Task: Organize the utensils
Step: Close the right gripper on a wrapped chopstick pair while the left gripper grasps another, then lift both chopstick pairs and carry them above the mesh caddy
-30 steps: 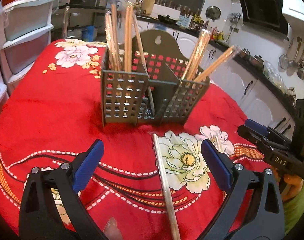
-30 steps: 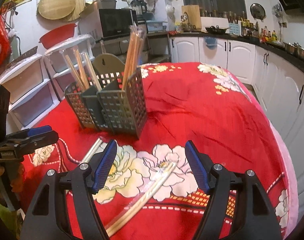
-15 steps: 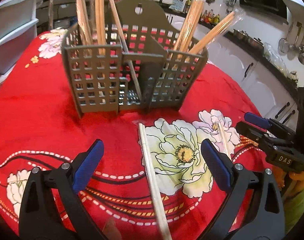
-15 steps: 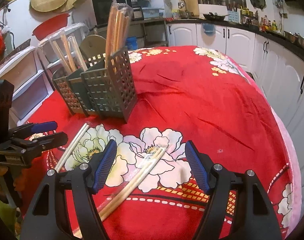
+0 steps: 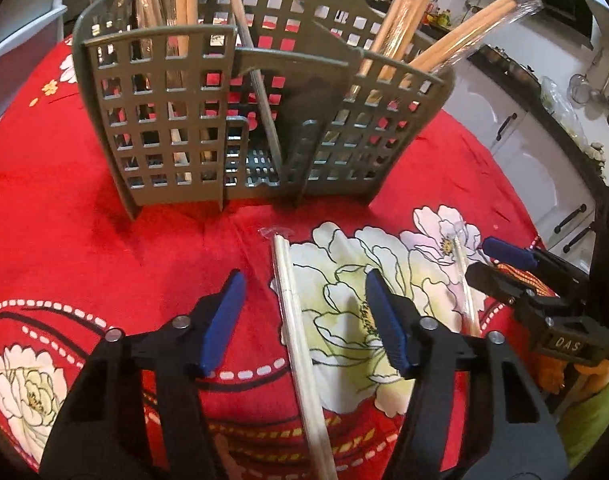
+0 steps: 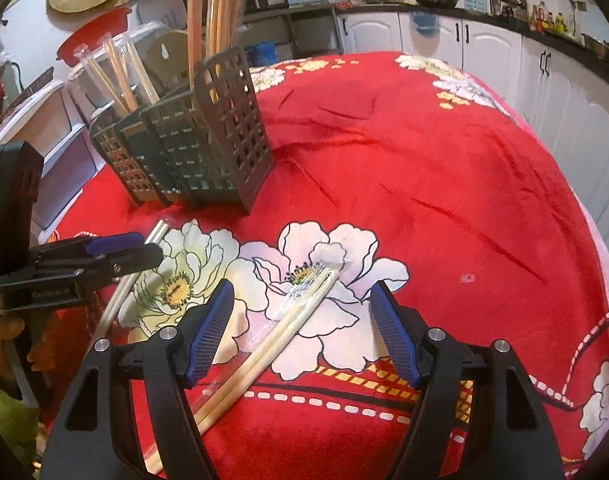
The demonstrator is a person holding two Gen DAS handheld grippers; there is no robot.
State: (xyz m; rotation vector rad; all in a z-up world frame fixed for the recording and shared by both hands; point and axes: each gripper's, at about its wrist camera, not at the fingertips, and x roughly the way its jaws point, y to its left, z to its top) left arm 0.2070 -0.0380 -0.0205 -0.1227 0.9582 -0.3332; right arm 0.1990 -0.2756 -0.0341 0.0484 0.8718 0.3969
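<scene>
A grey perforated utensil caddy (image 5: pixel 208 128) stands on the red floral tablecloth with wrapped chopstick pairs (image 5: pixel 456 36) upright in its compartments; it also shows in the right wrist view (image 6: pixel 208 136). My left gripper (image 5: pixel 304 324) is open, low over a pale wrapped chopstick pair (image 5: pixel 300 344) lying between its fingers. My right gripper (image 6: pixel 302 328) is open over another wrapped chopstick pair (image 6: pixel 280 336) lying on the cloth. The left gripper shows in the right wrist view (image 6: pixel 116 254), the right gripper in the left wrist view (image 5: pixel 500 260).
The round table's edge (image 6: pixel 608 280) drops off at the right. White kitchen cabinets (image 6: pixel 560 80) stand beyond it, plastic drawers (image 6: pixel 60 148) behind the caddy.
Both grippers have moved forward and down toward the cloth. The caddy looms larger in the left view. The chopstick pairs now lie between the open fingers.
</scene>
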